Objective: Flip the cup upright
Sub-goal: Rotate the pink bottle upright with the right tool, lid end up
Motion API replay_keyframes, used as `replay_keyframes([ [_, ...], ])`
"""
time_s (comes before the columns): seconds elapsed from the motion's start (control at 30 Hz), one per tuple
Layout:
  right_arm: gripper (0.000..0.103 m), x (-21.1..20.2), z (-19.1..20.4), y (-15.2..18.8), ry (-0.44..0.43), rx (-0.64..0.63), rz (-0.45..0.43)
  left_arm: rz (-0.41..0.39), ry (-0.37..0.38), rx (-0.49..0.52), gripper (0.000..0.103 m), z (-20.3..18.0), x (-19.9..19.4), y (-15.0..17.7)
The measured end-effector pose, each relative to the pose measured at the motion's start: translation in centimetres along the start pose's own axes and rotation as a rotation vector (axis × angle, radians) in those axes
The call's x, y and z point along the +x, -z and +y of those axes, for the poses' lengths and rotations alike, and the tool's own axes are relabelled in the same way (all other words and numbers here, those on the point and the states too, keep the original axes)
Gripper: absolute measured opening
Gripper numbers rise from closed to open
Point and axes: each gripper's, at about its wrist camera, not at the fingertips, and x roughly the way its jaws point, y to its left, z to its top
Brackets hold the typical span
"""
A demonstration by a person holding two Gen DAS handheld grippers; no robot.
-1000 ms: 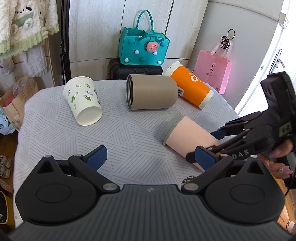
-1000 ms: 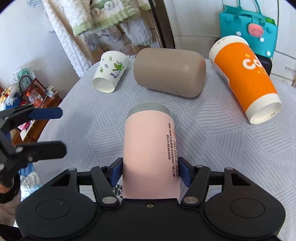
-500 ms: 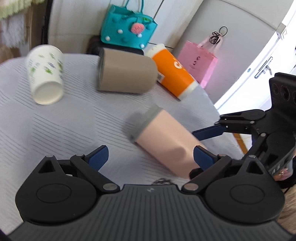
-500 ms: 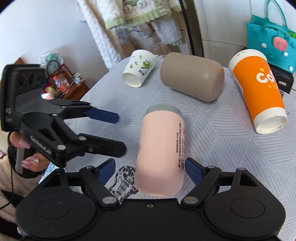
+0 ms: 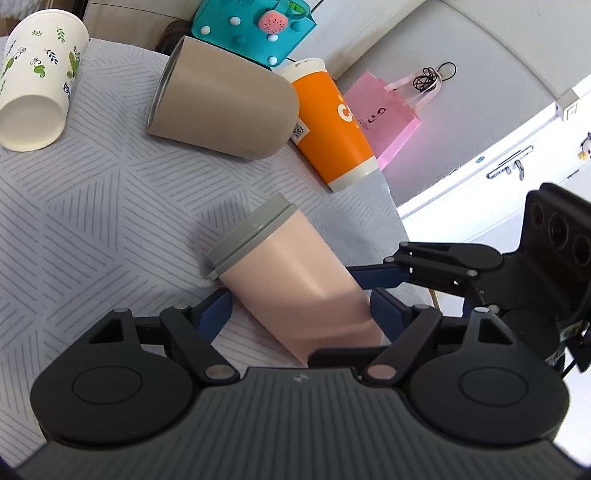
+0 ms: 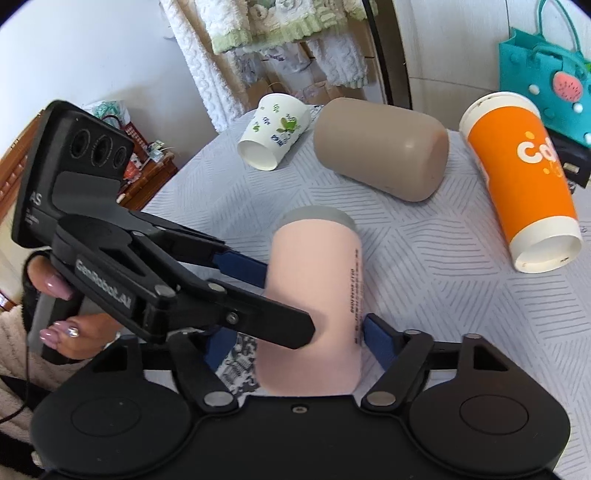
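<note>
A pink cup [image 5: 295,291] with a grey lid lies tilted on its side on the grey patterned table, lid end away from me; it also shows in the right wrist view [image 6: 317,295]. My left gripper [image 5: 299,310] straddles the cup's lower body, its blue pads close on either side, open. My right gripper [image 6: 295,339] also straddles the cup near its base, jaws open with a gap on each side. Each gripper's fingers cross the other's view beside the cup.
A tan tumbler [image 5: 221,110], an orange cup [image 5: 332,136] and a white leaf-print paper cup [image 5: 37,92] lie on their sides at the far end of the table [image 5: 92,221]. A teal bag [image 5: 255,29] and a pink bag [image 5: 384,107] sit behind.
My right gripper opened and let go of the pink cup. My left gripper moved in from the side and now straddles the cup's body. The cup's lid end has tilted up a little.
</note>
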Motion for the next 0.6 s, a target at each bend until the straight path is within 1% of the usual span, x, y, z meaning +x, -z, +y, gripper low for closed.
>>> replay_keyframes([
  [0.07, 0.068, 0.0, -0.1, 0.2, 0.016, 0.003, -0.007, 0.0, 0.011, -0.012, 0.08, 0.1, 0.1, 0.0],
  [0.17, 0.068, -0.2, -0.4, 0.6, 0.015, 0.023, -0.021, 0.007, 0.031, -0.038, 0.08, 0.4, 0.5, 0.1],
  [0.23, 0.068, -0.3, -0.4, 0.9, 0.016, 0.031, -0.028, -0.005, 0.039, -0.043, 0.08, 0.4, 0.7, 0.2],
  [0.43, 0.068, -0.5, -0.5, 1.2, 0.021, 0.074, -0.053, -0.048, 0.031, -0.004, 0.078, -0.1, 0.4, 0.8],
  [0.53, 0.068, -0.6, 0.0, 1.7, 0.032, 0.073, -0.074, -0.056, 0.035, 0.019, 0.077, -0.2, 0.0, 1.1],
  [0.6, 0.068, -0.7, 0.3, 2.1, 0.043, 0.065, -0.098, -0.077, 0.034, 0.045, 0.074, -0.4, -0.4, 1.4],
])
